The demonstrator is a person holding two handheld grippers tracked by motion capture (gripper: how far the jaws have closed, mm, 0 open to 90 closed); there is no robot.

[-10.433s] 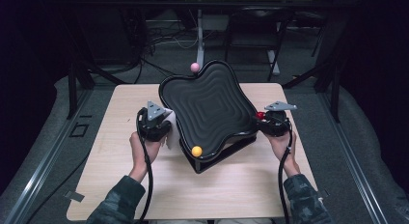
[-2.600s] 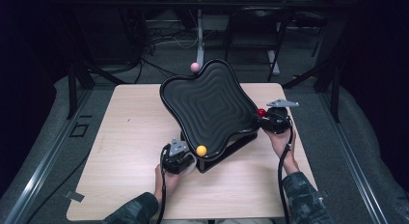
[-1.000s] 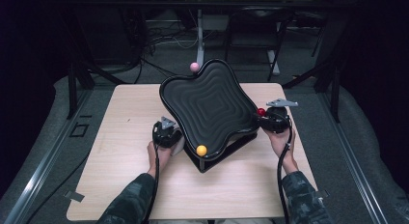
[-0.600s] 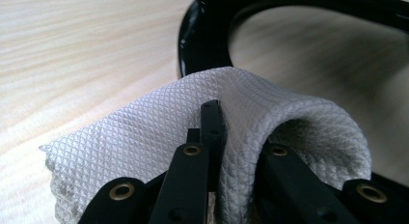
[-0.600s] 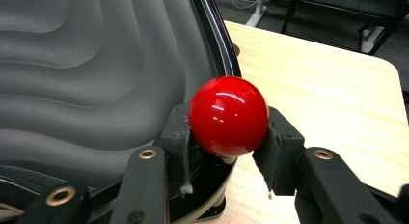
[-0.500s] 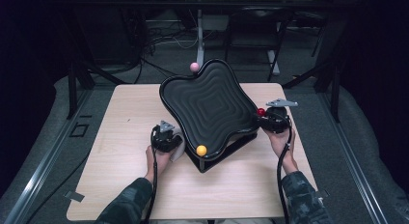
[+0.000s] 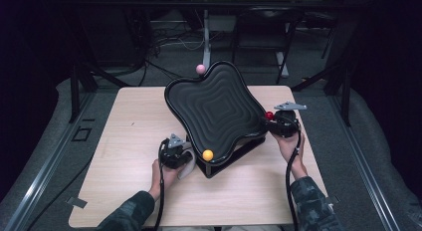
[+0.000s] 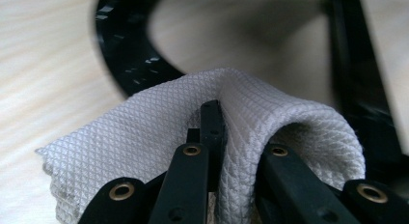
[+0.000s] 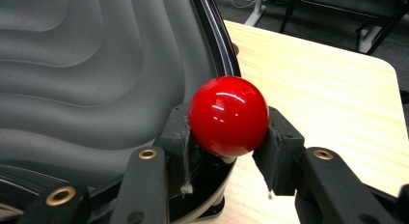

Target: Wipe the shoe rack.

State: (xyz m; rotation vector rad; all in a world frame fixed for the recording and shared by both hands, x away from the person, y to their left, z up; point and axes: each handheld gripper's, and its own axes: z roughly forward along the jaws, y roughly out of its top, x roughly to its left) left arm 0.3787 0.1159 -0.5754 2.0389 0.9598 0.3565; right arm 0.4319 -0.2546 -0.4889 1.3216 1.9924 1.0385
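A black wavy tray (image 7: 219, 109) with a grey ridged inside stands tilted on a black stand at the table's middle. It carries a pink knob (image 7: 200, 68) at the far corner, a yellow knob (image 7: 208, 155) at the near corner and a red knob (image 7: 269, 115) on the right. My right gripper (image 7: 272, 122) is shut on the red knob (image 9: 227, 115) beside the tray rim (image 9: 219, 45). My left gripper (image 7: 181, 159) sits left of the yellow knob, shut on a folded white cloth (image 8: 144, 137) next to the black stand (image 8: 120, 55). The cloth (image 7: 186, 167) hangs beneath that gripper.
The light wooden table (image 7: 124, 131) has bare room to the left and along the near edge. Black frame posts and cables stand on the grey floor behind the table. The person's sleeves reach in from the bottom edge.
My left gripper with the cloth has slid right along the table toward the tray's near corner and the yellow knob. The right gripper and the tray have stayed put.
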